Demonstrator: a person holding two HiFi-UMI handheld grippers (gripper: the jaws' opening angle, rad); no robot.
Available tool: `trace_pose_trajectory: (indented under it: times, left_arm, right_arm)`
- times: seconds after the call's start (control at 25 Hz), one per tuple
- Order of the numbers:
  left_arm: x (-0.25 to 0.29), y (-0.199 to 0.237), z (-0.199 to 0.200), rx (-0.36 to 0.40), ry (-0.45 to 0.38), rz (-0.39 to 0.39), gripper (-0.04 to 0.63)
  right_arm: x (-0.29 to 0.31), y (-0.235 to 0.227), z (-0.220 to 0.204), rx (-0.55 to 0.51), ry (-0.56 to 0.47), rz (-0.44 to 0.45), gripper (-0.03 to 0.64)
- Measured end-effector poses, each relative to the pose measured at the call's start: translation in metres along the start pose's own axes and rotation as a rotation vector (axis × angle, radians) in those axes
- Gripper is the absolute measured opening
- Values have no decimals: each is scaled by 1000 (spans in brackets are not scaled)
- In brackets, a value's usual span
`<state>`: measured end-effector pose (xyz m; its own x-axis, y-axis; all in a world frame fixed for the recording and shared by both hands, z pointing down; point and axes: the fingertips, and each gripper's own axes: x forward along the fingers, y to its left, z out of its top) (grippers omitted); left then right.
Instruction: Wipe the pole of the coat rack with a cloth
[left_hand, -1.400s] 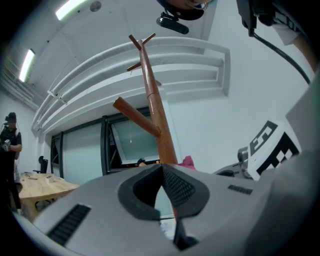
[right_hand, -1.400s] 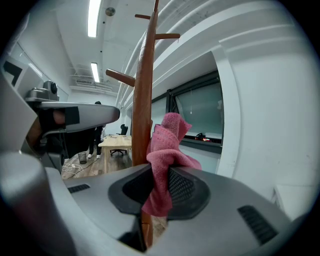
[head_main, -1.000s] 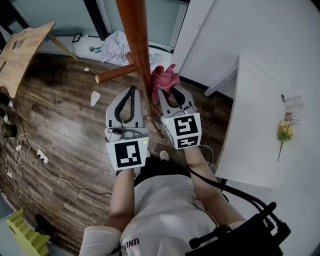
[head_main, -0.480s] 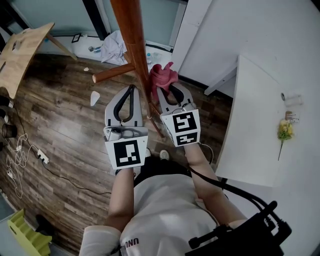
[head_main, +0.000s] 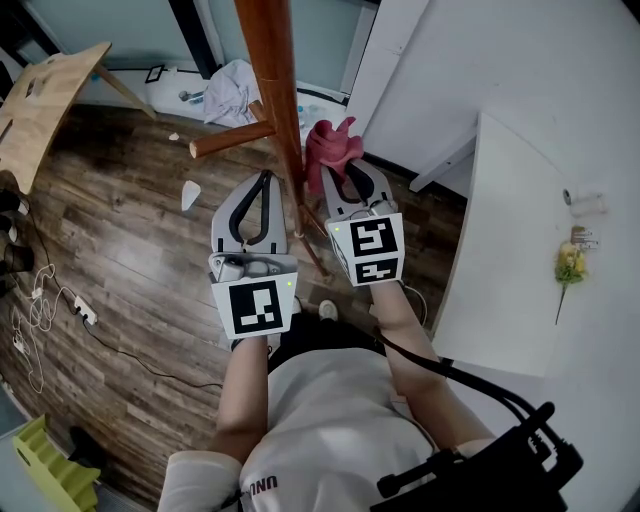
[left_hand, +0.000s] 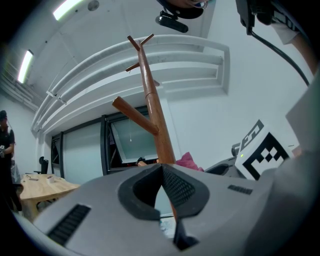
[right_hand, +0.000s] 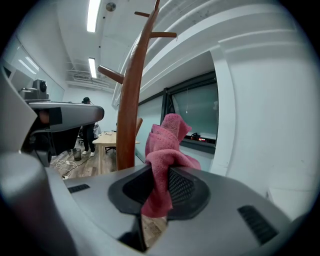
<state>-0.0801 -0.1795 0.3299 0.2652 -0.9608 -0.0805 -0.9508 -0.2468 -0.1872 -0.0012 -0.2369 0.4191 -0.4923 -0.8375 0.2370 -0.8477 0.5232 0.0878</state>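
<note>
The brown wooden pole (head_main: 276, 90) of the coat rack rises between my two grippers in the head view; it also shows as the pole (left_hand: 152, 110) in the left gripper view and the pole (right_hand: 129, 115) in the right gripper view. My right gripper (head_main: 343, 178) is shut on a pink cloth (head_main: 331, 145), and the bunched cloth (right_hand: 165, 150) stands just right of the pole, close to it. My left gripper (head_main: 262, 185) is shut with nothing in it, just left of the pole.
A rack peg (head_main: 232, 140) sticks out to the left, low down. A white table (head_main: 520, 250) with a small flower (head_main: 568, 265) stands at the right. A wooden table (head_main: 45, 105) is at the far left, a pale rag (head_main: 230, 95) lies on the floor, and cables (head_main: 40, 310) trail at the left.
My right gripper with the pink cloth has moved a little up and forward along the pole. The left gripper has hardly moved.
</note>
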Motion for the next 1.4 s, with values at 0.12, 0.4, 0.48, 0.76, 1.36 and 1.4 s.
trace_pose_trajectory:
  times: [0.12,0.4,0.48,0.76,1.36,1.4]
  left_arm:
    - [1,0,-1,-5,0,1,12]
    - [4,-1,0,-13,2,-1,12]
    - [4,-1,0,-15,2,0,12]
    - [6,-3,1,-6,0,-4,12]
    - [7,-5,0,-8,2,-9,12]
    - [7,-6,0,-7,2,-11,12]
  right_arm:
    - [0,-5,1,1,-4,-12,80]
    - [1,-15,4,5,-9,-30,80]
    - [1,-16,5,5,-11,-34,80]
    - [2,-26,8,7,-16,-52,80]
    - [-3,-49,7,24,-19,-113,80]
    - [-4,-50,6,25,-19,-118,80]
